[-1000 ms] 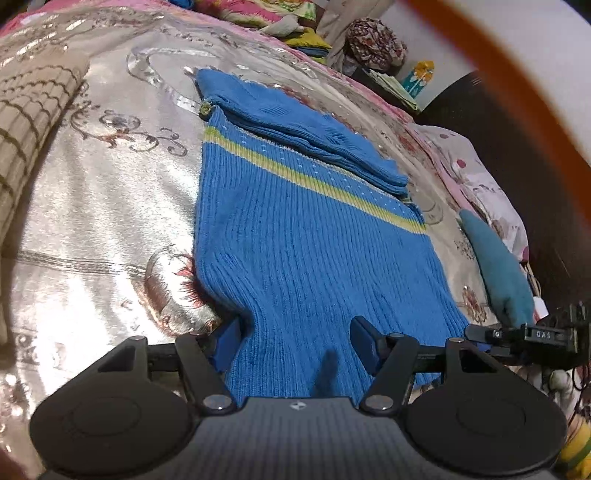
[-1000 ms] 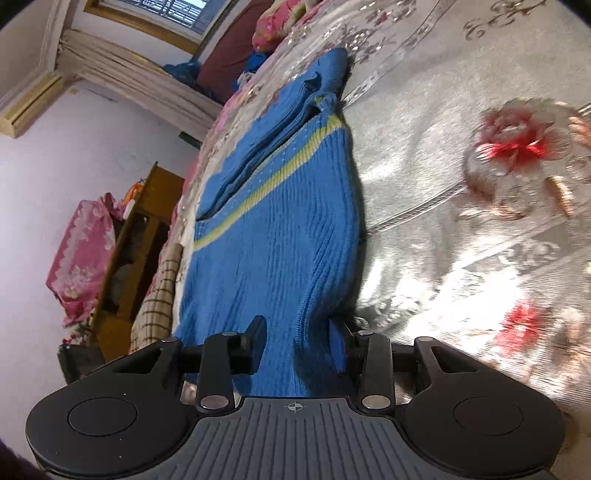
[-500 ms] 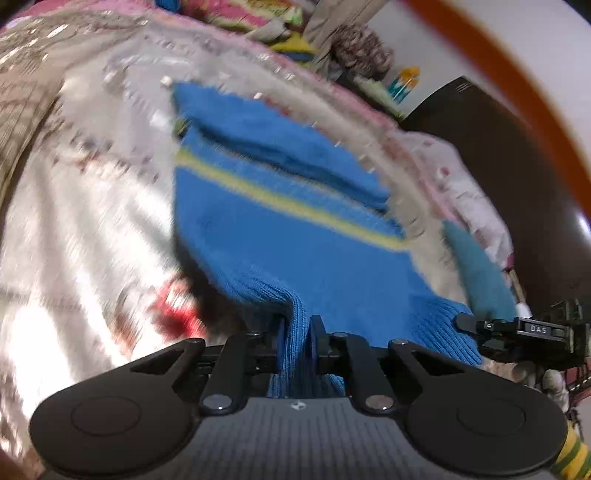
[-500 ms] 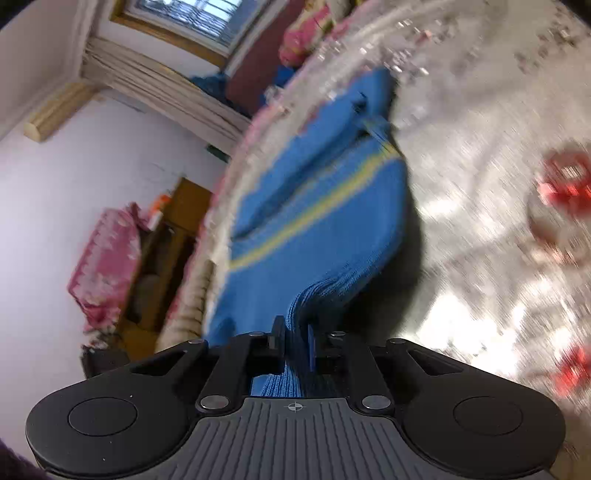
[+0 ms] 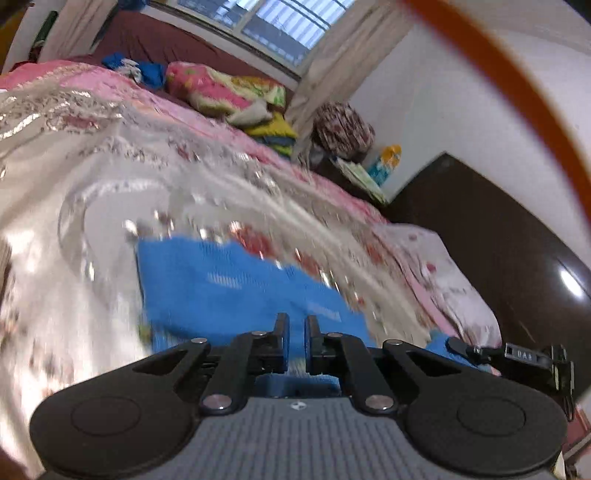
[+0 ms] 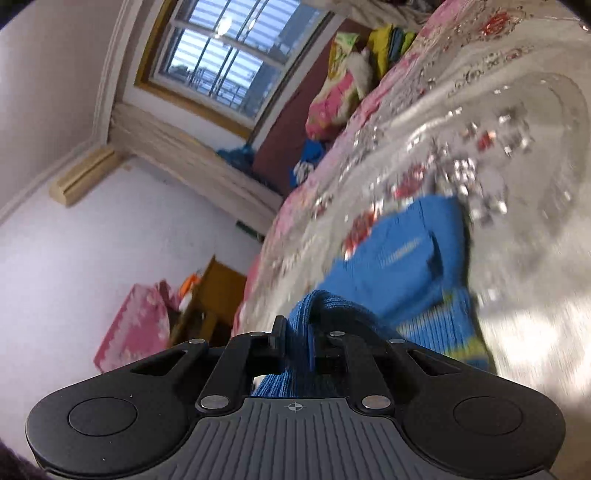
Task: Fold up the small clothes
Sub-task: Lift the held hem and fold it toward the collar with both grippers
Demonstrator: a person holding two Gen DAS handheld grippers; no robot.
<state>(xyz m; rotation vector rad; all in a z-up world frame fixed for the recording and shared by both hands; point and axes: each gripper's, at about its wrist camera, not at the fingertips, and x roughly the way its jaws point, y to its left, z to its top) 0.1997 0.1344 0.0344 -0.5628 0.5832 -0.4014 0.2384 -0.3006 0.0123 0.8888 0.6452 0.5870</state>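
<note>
My left hand-held gripper (image 5: 294, 341) clamped on blue sweater (image 5: 236, 291), right hand-held gripper (image 6: 294, 341) pinching its bunched hem, bedspread (image 5: 92, 206) beneath, frames blurred

The sweater (image 5: 236, 291) lies on the bed cover (image 5: 74, 206), straight ahead of both grippers. Its near edge is pinched between the closed fingers of the left gripper (image 5: 294, 334), and another part of that edge sits clamped in the right gripper (image 6: 294, 336). In the left wrist view, the right gripper's tip shows at the far right, beside the sweater. Behind the sweater, at the far end of the bed, a heap of bedding (image 5: 229, 92) rests below the window (image 5: 266, 22). A cabinet (image 6: 207, 299) stands beside the bed, left in the right wrist view.
</note>
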